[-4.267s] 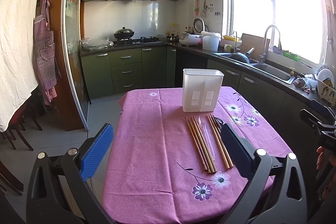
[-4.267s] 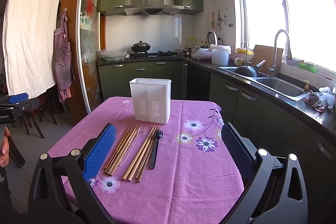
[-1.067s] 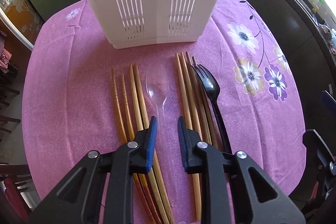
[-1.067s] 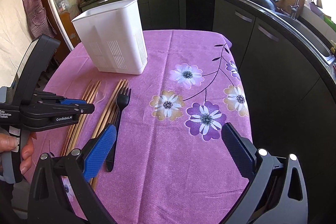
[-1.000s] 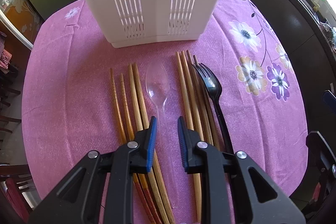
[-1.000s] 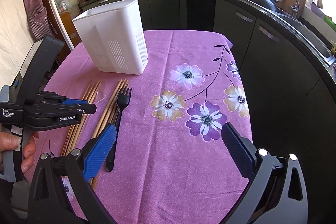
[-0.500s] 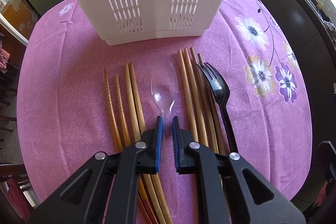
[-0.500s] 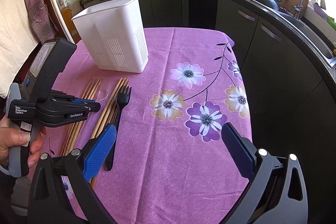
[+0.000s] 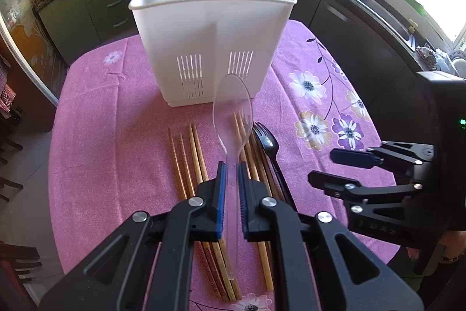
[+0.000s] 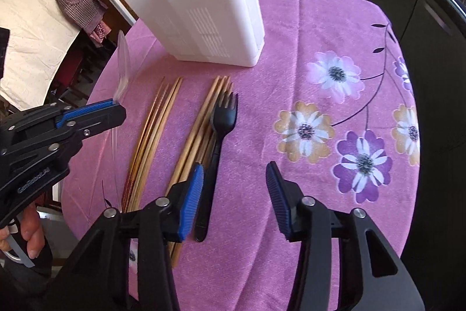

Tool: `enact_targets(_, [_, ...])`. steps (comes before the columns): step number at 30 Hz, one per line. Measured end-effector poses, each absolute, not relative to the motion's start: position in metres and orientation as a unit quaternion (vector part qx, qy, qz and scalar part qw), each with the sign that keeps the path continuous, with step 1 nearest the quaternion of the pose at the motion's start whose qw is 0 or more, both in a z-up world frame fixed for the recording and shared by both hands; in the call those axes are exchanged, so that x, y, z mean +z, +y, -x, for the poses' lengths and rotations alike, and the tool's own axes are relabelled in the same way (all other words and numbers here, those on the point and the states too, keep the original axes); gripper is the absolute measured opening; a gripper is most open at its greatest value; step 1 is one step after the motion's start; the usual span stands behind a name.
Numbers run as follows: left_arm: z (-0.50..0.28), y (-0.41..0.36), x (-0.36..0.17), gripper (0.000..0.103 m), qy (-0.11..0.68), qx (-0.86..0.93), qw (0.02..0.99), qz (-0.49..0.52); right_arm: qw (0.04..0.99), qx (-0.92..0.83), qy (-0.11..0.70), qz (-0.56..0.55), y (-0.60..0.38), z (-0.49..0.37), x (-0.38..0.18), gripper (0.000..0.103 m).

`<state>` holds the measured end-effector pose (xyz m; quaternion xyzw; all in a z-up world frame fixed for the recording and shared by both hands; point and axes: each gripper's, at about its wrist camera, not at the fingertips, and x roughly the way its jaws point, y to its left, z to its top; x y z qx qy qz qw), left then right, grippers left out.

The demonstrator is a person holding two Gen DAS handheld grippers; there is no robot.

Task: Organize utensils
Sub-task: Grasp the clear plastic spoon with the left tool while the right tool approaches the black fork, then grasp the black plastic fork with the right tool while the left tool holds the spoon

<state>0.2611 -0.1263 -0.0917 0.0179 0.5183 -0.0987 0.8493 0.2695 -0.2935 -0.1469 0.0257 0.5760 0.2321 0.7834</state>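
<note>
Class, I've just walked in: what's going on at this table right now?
A person is sorting cutlery with two hand-held tools. The left claw is shut on a clear spoon, lifted off the pink cloth near the white holder. The right claw is closing, nothing gripped, beside the black fork. The chopsticks lie on the cloth.

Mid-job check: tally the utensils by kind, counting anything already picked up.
Wooden chopsticks: 8
Clear spoon: 1
Black fork: 1
Total: 10
</note>
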Motion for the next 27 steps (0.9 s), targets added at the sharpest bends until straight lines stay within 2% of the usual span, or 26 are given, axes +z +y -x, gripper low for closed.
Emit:
enact_targets(3, [-0.248,-0.12,-0.08,0.009,0.511,-0.106,0.853,-0.017,0.763,0.246,0.597,-0.025,-0.277,-0.279,-0.156,0.036])
enact_targets(4, [-0.247,-0.119,-0.079,0.009,0.509,-0.109,0.854,-0.018,0.759,0.246,0.602,-0.026,-0.274,-0.282,-0.159,0.029])
enact_targets(5, [-0.244,-0.118,-0.078,0.009,0.507,-0.111,0.855,-0.018,0.757,0.244,0.606,-0.024,-0.271,-0.285,-0.161,0.028])
enact_targets(25, [-0.231,-0.105,-0.067,0.009,0.495,-0.121,0.86,-0.013,0.755,0.192,0.626,0.043,-0.231,-0.292,-0.184,0.028])
enact_targets(27, [-0.229,-0.105,-0.066,0.009,0.494,-0.121,0.861,-0.014,0.757,0.182,0.625,0.051,-0.23,-0.293,-0.184,0.024])
